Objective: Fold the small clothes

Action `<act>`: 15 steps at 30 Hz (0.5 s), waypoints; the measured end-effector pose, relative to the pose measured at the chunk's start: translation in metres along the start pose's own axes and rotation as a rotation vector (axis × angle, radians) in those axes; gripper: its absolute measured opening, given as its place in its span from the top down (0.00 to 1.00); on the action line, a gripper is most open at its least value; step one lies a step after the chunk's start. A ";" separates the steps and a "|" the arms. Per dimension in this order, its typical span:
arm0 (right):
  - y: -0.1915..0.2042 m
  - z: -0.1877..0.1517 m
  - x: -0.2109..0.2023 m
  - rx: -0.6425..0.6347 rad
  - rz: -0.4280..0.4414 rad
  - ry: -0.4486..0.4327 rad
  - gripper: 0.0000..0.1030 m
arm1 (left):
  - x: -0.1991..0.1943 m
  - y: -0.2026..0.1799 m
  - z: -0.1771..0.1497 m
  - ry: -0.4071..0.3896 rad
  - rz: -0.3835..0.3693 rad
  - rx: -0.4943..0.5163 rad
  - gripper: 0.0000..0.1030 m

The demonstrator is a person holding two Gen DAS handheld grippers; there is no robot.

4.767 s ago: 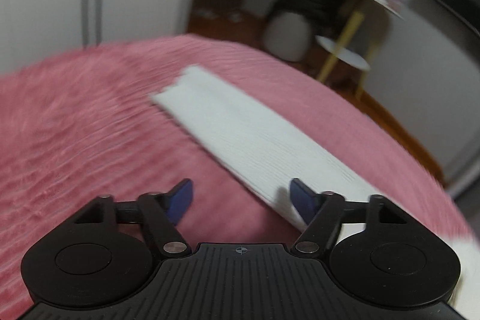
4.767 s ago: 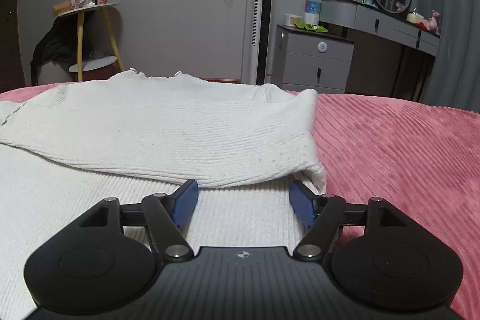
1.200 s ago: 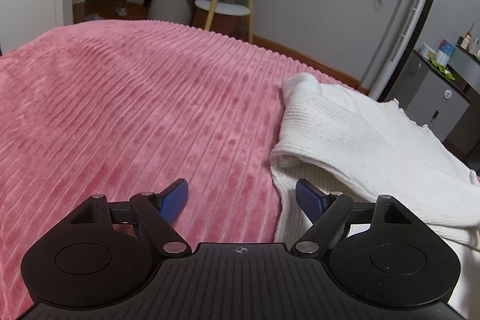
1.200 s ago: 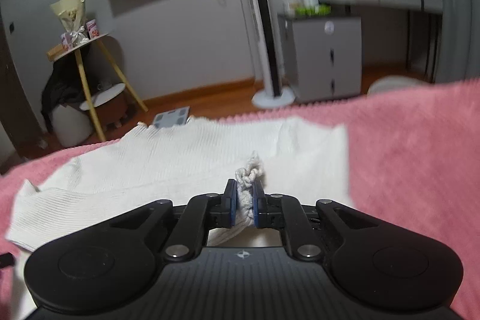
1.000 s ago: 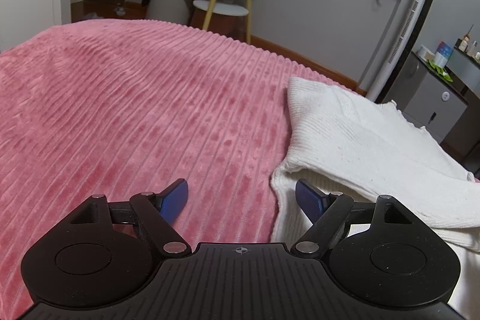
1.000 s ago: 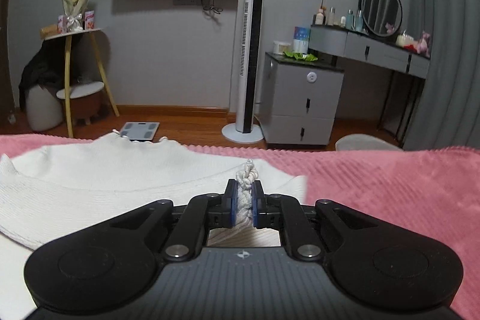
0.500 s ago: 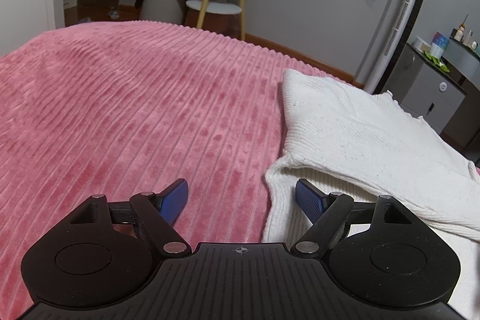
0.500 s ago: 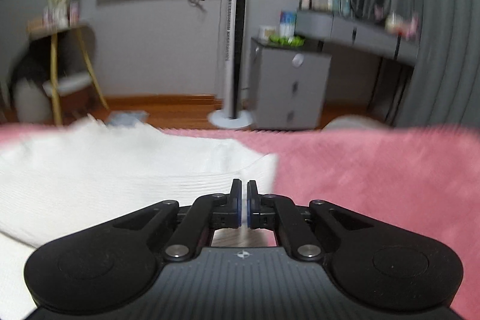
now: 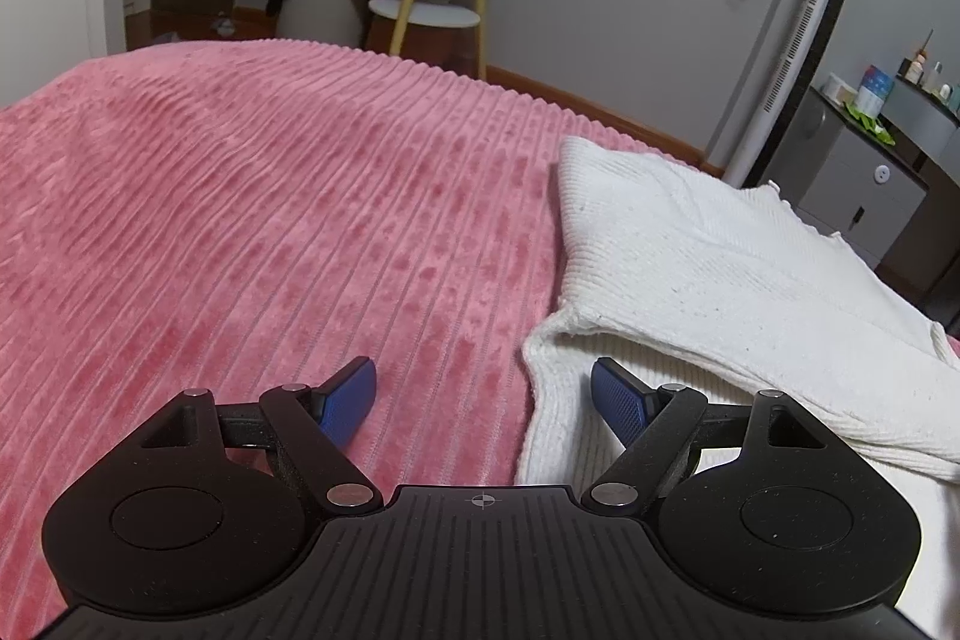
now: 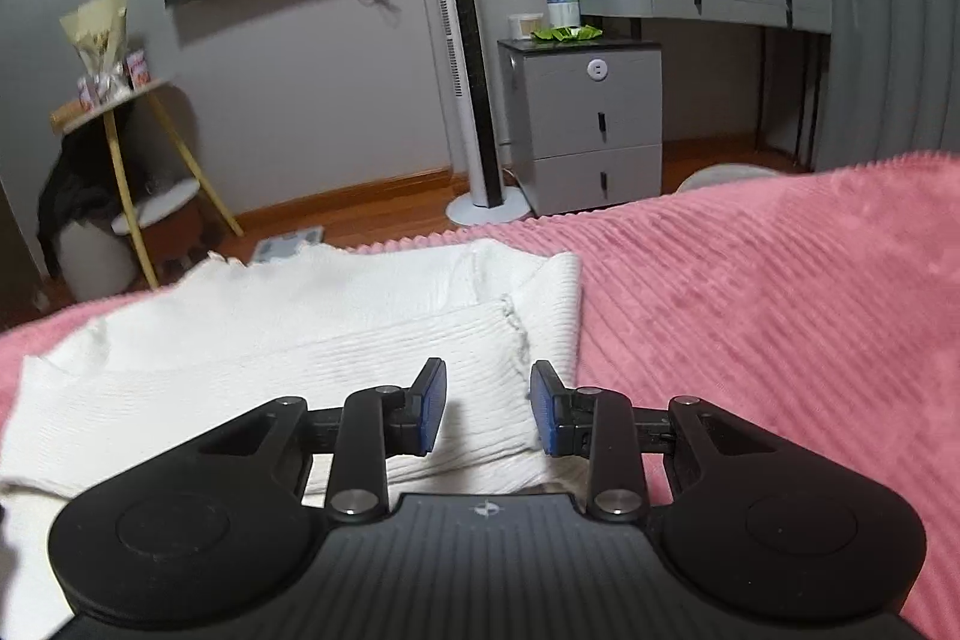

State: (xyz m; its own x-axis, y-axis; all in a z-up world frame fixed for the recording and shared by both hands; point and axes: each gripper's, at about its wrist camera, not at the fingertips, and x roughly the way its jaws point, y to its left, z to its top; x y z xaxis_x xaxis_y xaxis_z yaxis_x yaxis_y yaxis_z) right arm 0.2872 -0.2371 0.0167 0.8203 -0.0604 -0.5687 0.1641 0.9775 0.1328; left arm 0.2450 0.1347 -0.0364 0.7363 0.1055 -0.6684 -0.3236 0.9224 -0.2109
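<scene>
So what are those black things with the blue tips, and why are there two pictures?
They are two grabbing tools a person holds, one per hand. Each has a camera looking along its fingers, so you get one picture from each. The left gripper is open, above the edge of a white knitted sweater. The right gripper is open too, holding nothing, over the same sweater, which is partly folded. It lies on a pink ribbed blanket. Behind are a tower fan and grey drawers.
</scene>
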 end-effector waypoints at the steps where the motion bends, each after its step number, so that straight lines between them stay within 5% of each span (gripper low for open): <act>1: -0.001 0.000 0.003 -0.001 0.000 0.011 0.71 | 0.000 0.000 0.000 0.000 0.000 0.002 0.18; 6: -0.009 0.001 0.013 0.021 0.021 0.048 0.72 | 0.000 -0.001 -0.001 -0.003 -0.001 0.012 0.18; 10: -0.012 0.002 0.014 0.012 0.030 0.038 0.91 | 0.001 -0.002 0.000 -0.005 -0.003 0.010 0.18; 15: -0.007 -0.001 0.010 -0.046 0.023 0.008 0.94 | -0.003 -0.004 0.000 -0.036 -0.003 0.016 0.18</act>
State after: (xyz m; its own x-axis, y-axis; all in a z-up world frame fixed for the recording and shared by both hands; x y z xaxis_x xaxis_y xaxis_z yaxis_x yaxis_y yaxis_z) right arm 0.2937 -0.2443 0.0093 0.8191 -0.0366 -0.5725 0.1200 0.9868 0.1087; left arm 0.2437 0.1306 -0.0334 0.7579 0.1158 -0.6420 -0.3119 0.9287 -0.2007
